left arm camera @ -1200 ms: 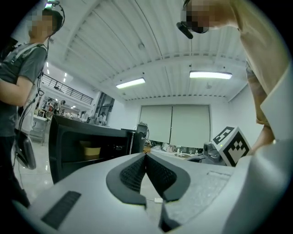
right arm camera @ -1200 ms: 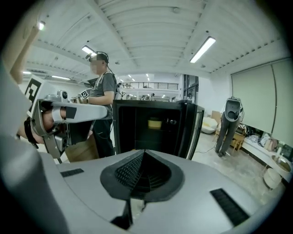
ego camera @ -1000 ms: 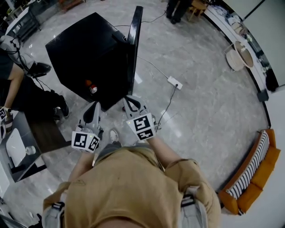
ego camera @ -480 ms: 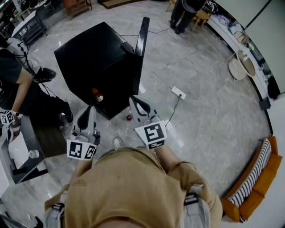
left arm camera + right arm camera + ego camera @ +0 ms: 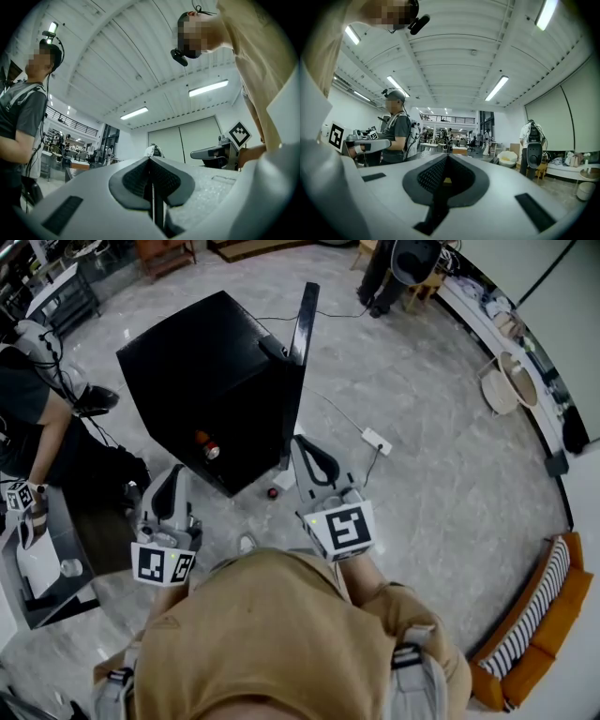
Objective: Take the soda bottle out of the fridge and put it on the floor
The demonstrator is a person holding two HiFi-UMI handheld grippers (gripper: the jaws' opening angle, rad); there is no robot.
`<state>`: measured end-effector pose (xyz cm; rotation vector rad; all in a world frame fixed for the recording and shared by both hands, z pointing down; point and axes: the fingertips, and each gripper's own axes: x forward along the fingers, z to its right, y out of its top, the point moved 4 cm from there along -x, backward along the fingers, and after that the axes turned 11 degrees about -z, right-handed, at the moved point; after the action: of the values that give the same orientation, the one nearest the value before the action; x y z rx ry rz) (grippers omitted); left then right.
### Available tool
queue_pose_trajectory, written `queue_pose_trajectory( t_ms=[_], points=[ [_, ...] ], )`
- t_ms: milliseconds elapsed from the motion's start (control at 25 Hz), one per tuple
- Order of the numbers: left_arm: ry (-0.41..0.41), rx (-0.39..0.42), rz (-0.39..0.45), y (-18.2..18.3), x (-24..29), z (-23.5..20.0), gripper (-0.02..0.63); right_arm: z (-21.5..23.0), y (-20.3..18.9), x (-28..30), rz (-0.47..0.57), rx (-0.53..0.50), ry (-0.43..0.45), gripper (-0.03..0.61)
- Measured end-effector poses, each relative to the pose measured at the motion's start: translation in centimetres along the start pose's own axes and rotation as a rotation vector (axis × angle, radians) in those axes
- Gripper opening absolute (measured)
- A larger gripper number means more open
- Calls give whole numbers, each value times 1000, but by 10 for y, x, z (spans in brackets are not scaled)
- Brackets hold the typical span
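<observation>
In the head view the black fridge (image 5: pixel 202 381) stands on the marble floor with its door (image 5: pixel 300 334) swung open to the right. The soda bottle (image 5: pixel 207 447), reddish with a pale cap, lies low inside the fridge's opening. My left gripper (image 5: pixel 172 476) hovers below and left of the bottle, apart from it. My right gripper (image 5: pixel 306 446) hangs to the bottle's right, just below the door's edge. Both are shut with nothing between the pads. In the two gripper views the left gripper (image 5: pixel 151 161) and right gripper (image 5: pixel 447 159) point up at the ceiling.
A small red object (image 5: pixel 273 492) lies on the floor just before the fridge. A white power strip (image 5: pixel 377 440) with its cable lies to the right. A person (image 5: pixel 37 418) sits at the left by a low table (image 5: pixel 47 568). An orange sofa (image 5: pixel 530 629) stands far right.
Both grippers have drawn back from the fridge opening and apart, the left down and leftward, the right to the right. The small red object on the floor has come into view.
</observation>
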<state>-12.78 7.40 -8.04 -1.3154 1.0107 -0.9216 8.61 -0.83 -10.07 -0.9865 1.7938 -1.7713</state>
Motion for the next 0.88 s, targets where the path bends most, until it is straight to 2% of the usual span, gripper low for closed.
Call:
queue_pose_trajectory(
  t_ms=[360, 600, 880],
  points=[
    [-6, 21, 19, 6, 15, -4, 2, 8, 0, 2, 11, -38, -9, 2],
    [24, 27, 24, 11, 15, -15, 2, 16, 3, -3, 16, -18, -33, 2],
    [47, 25, 13, 9, 8, -19, 2, 10, 0, 4, 5, -18, -3, 2]
  ],
)
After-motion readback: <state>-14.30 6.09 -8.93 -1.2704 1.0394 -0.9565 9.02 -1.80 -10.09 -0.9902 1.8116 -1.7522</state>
